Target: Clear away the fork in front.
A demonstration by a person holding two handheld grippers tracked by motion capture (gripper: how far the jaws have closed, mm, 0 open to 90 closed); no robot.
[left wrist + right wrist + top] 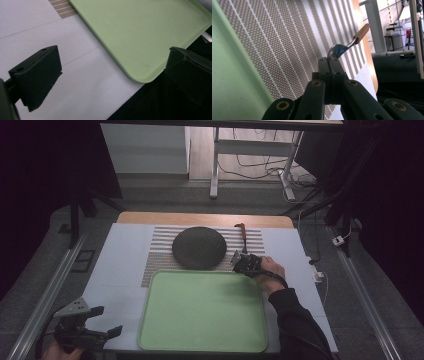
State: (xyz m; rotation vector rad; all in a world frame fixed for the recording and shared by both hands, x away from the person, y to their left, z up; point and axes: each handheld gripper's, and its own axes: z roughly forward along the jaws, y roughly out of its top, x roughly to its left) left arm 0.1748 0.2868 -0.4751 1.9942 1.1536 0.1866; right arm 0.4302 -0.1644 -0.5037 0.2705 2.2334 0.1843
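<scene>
High view: bare green tray (200,315)

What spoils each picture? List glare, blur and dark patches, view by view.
High view: dim, with black corners and sides; the green tray and the floor behind are the brightest parts. Left gripper view: evenly lit, the near black jaws soft, darkness past the table edge. Right gripper view: a bluish glint on the fork clamped in the right gripper, whose near linkage is blurred.

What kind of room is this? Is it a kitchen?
Probably not a kitchen. It looks like a lab or workshop set up to record table chores: metal rails run beside the table, cables trail over the floor behind, and hand-held grippers work by a green tray.
</scene>
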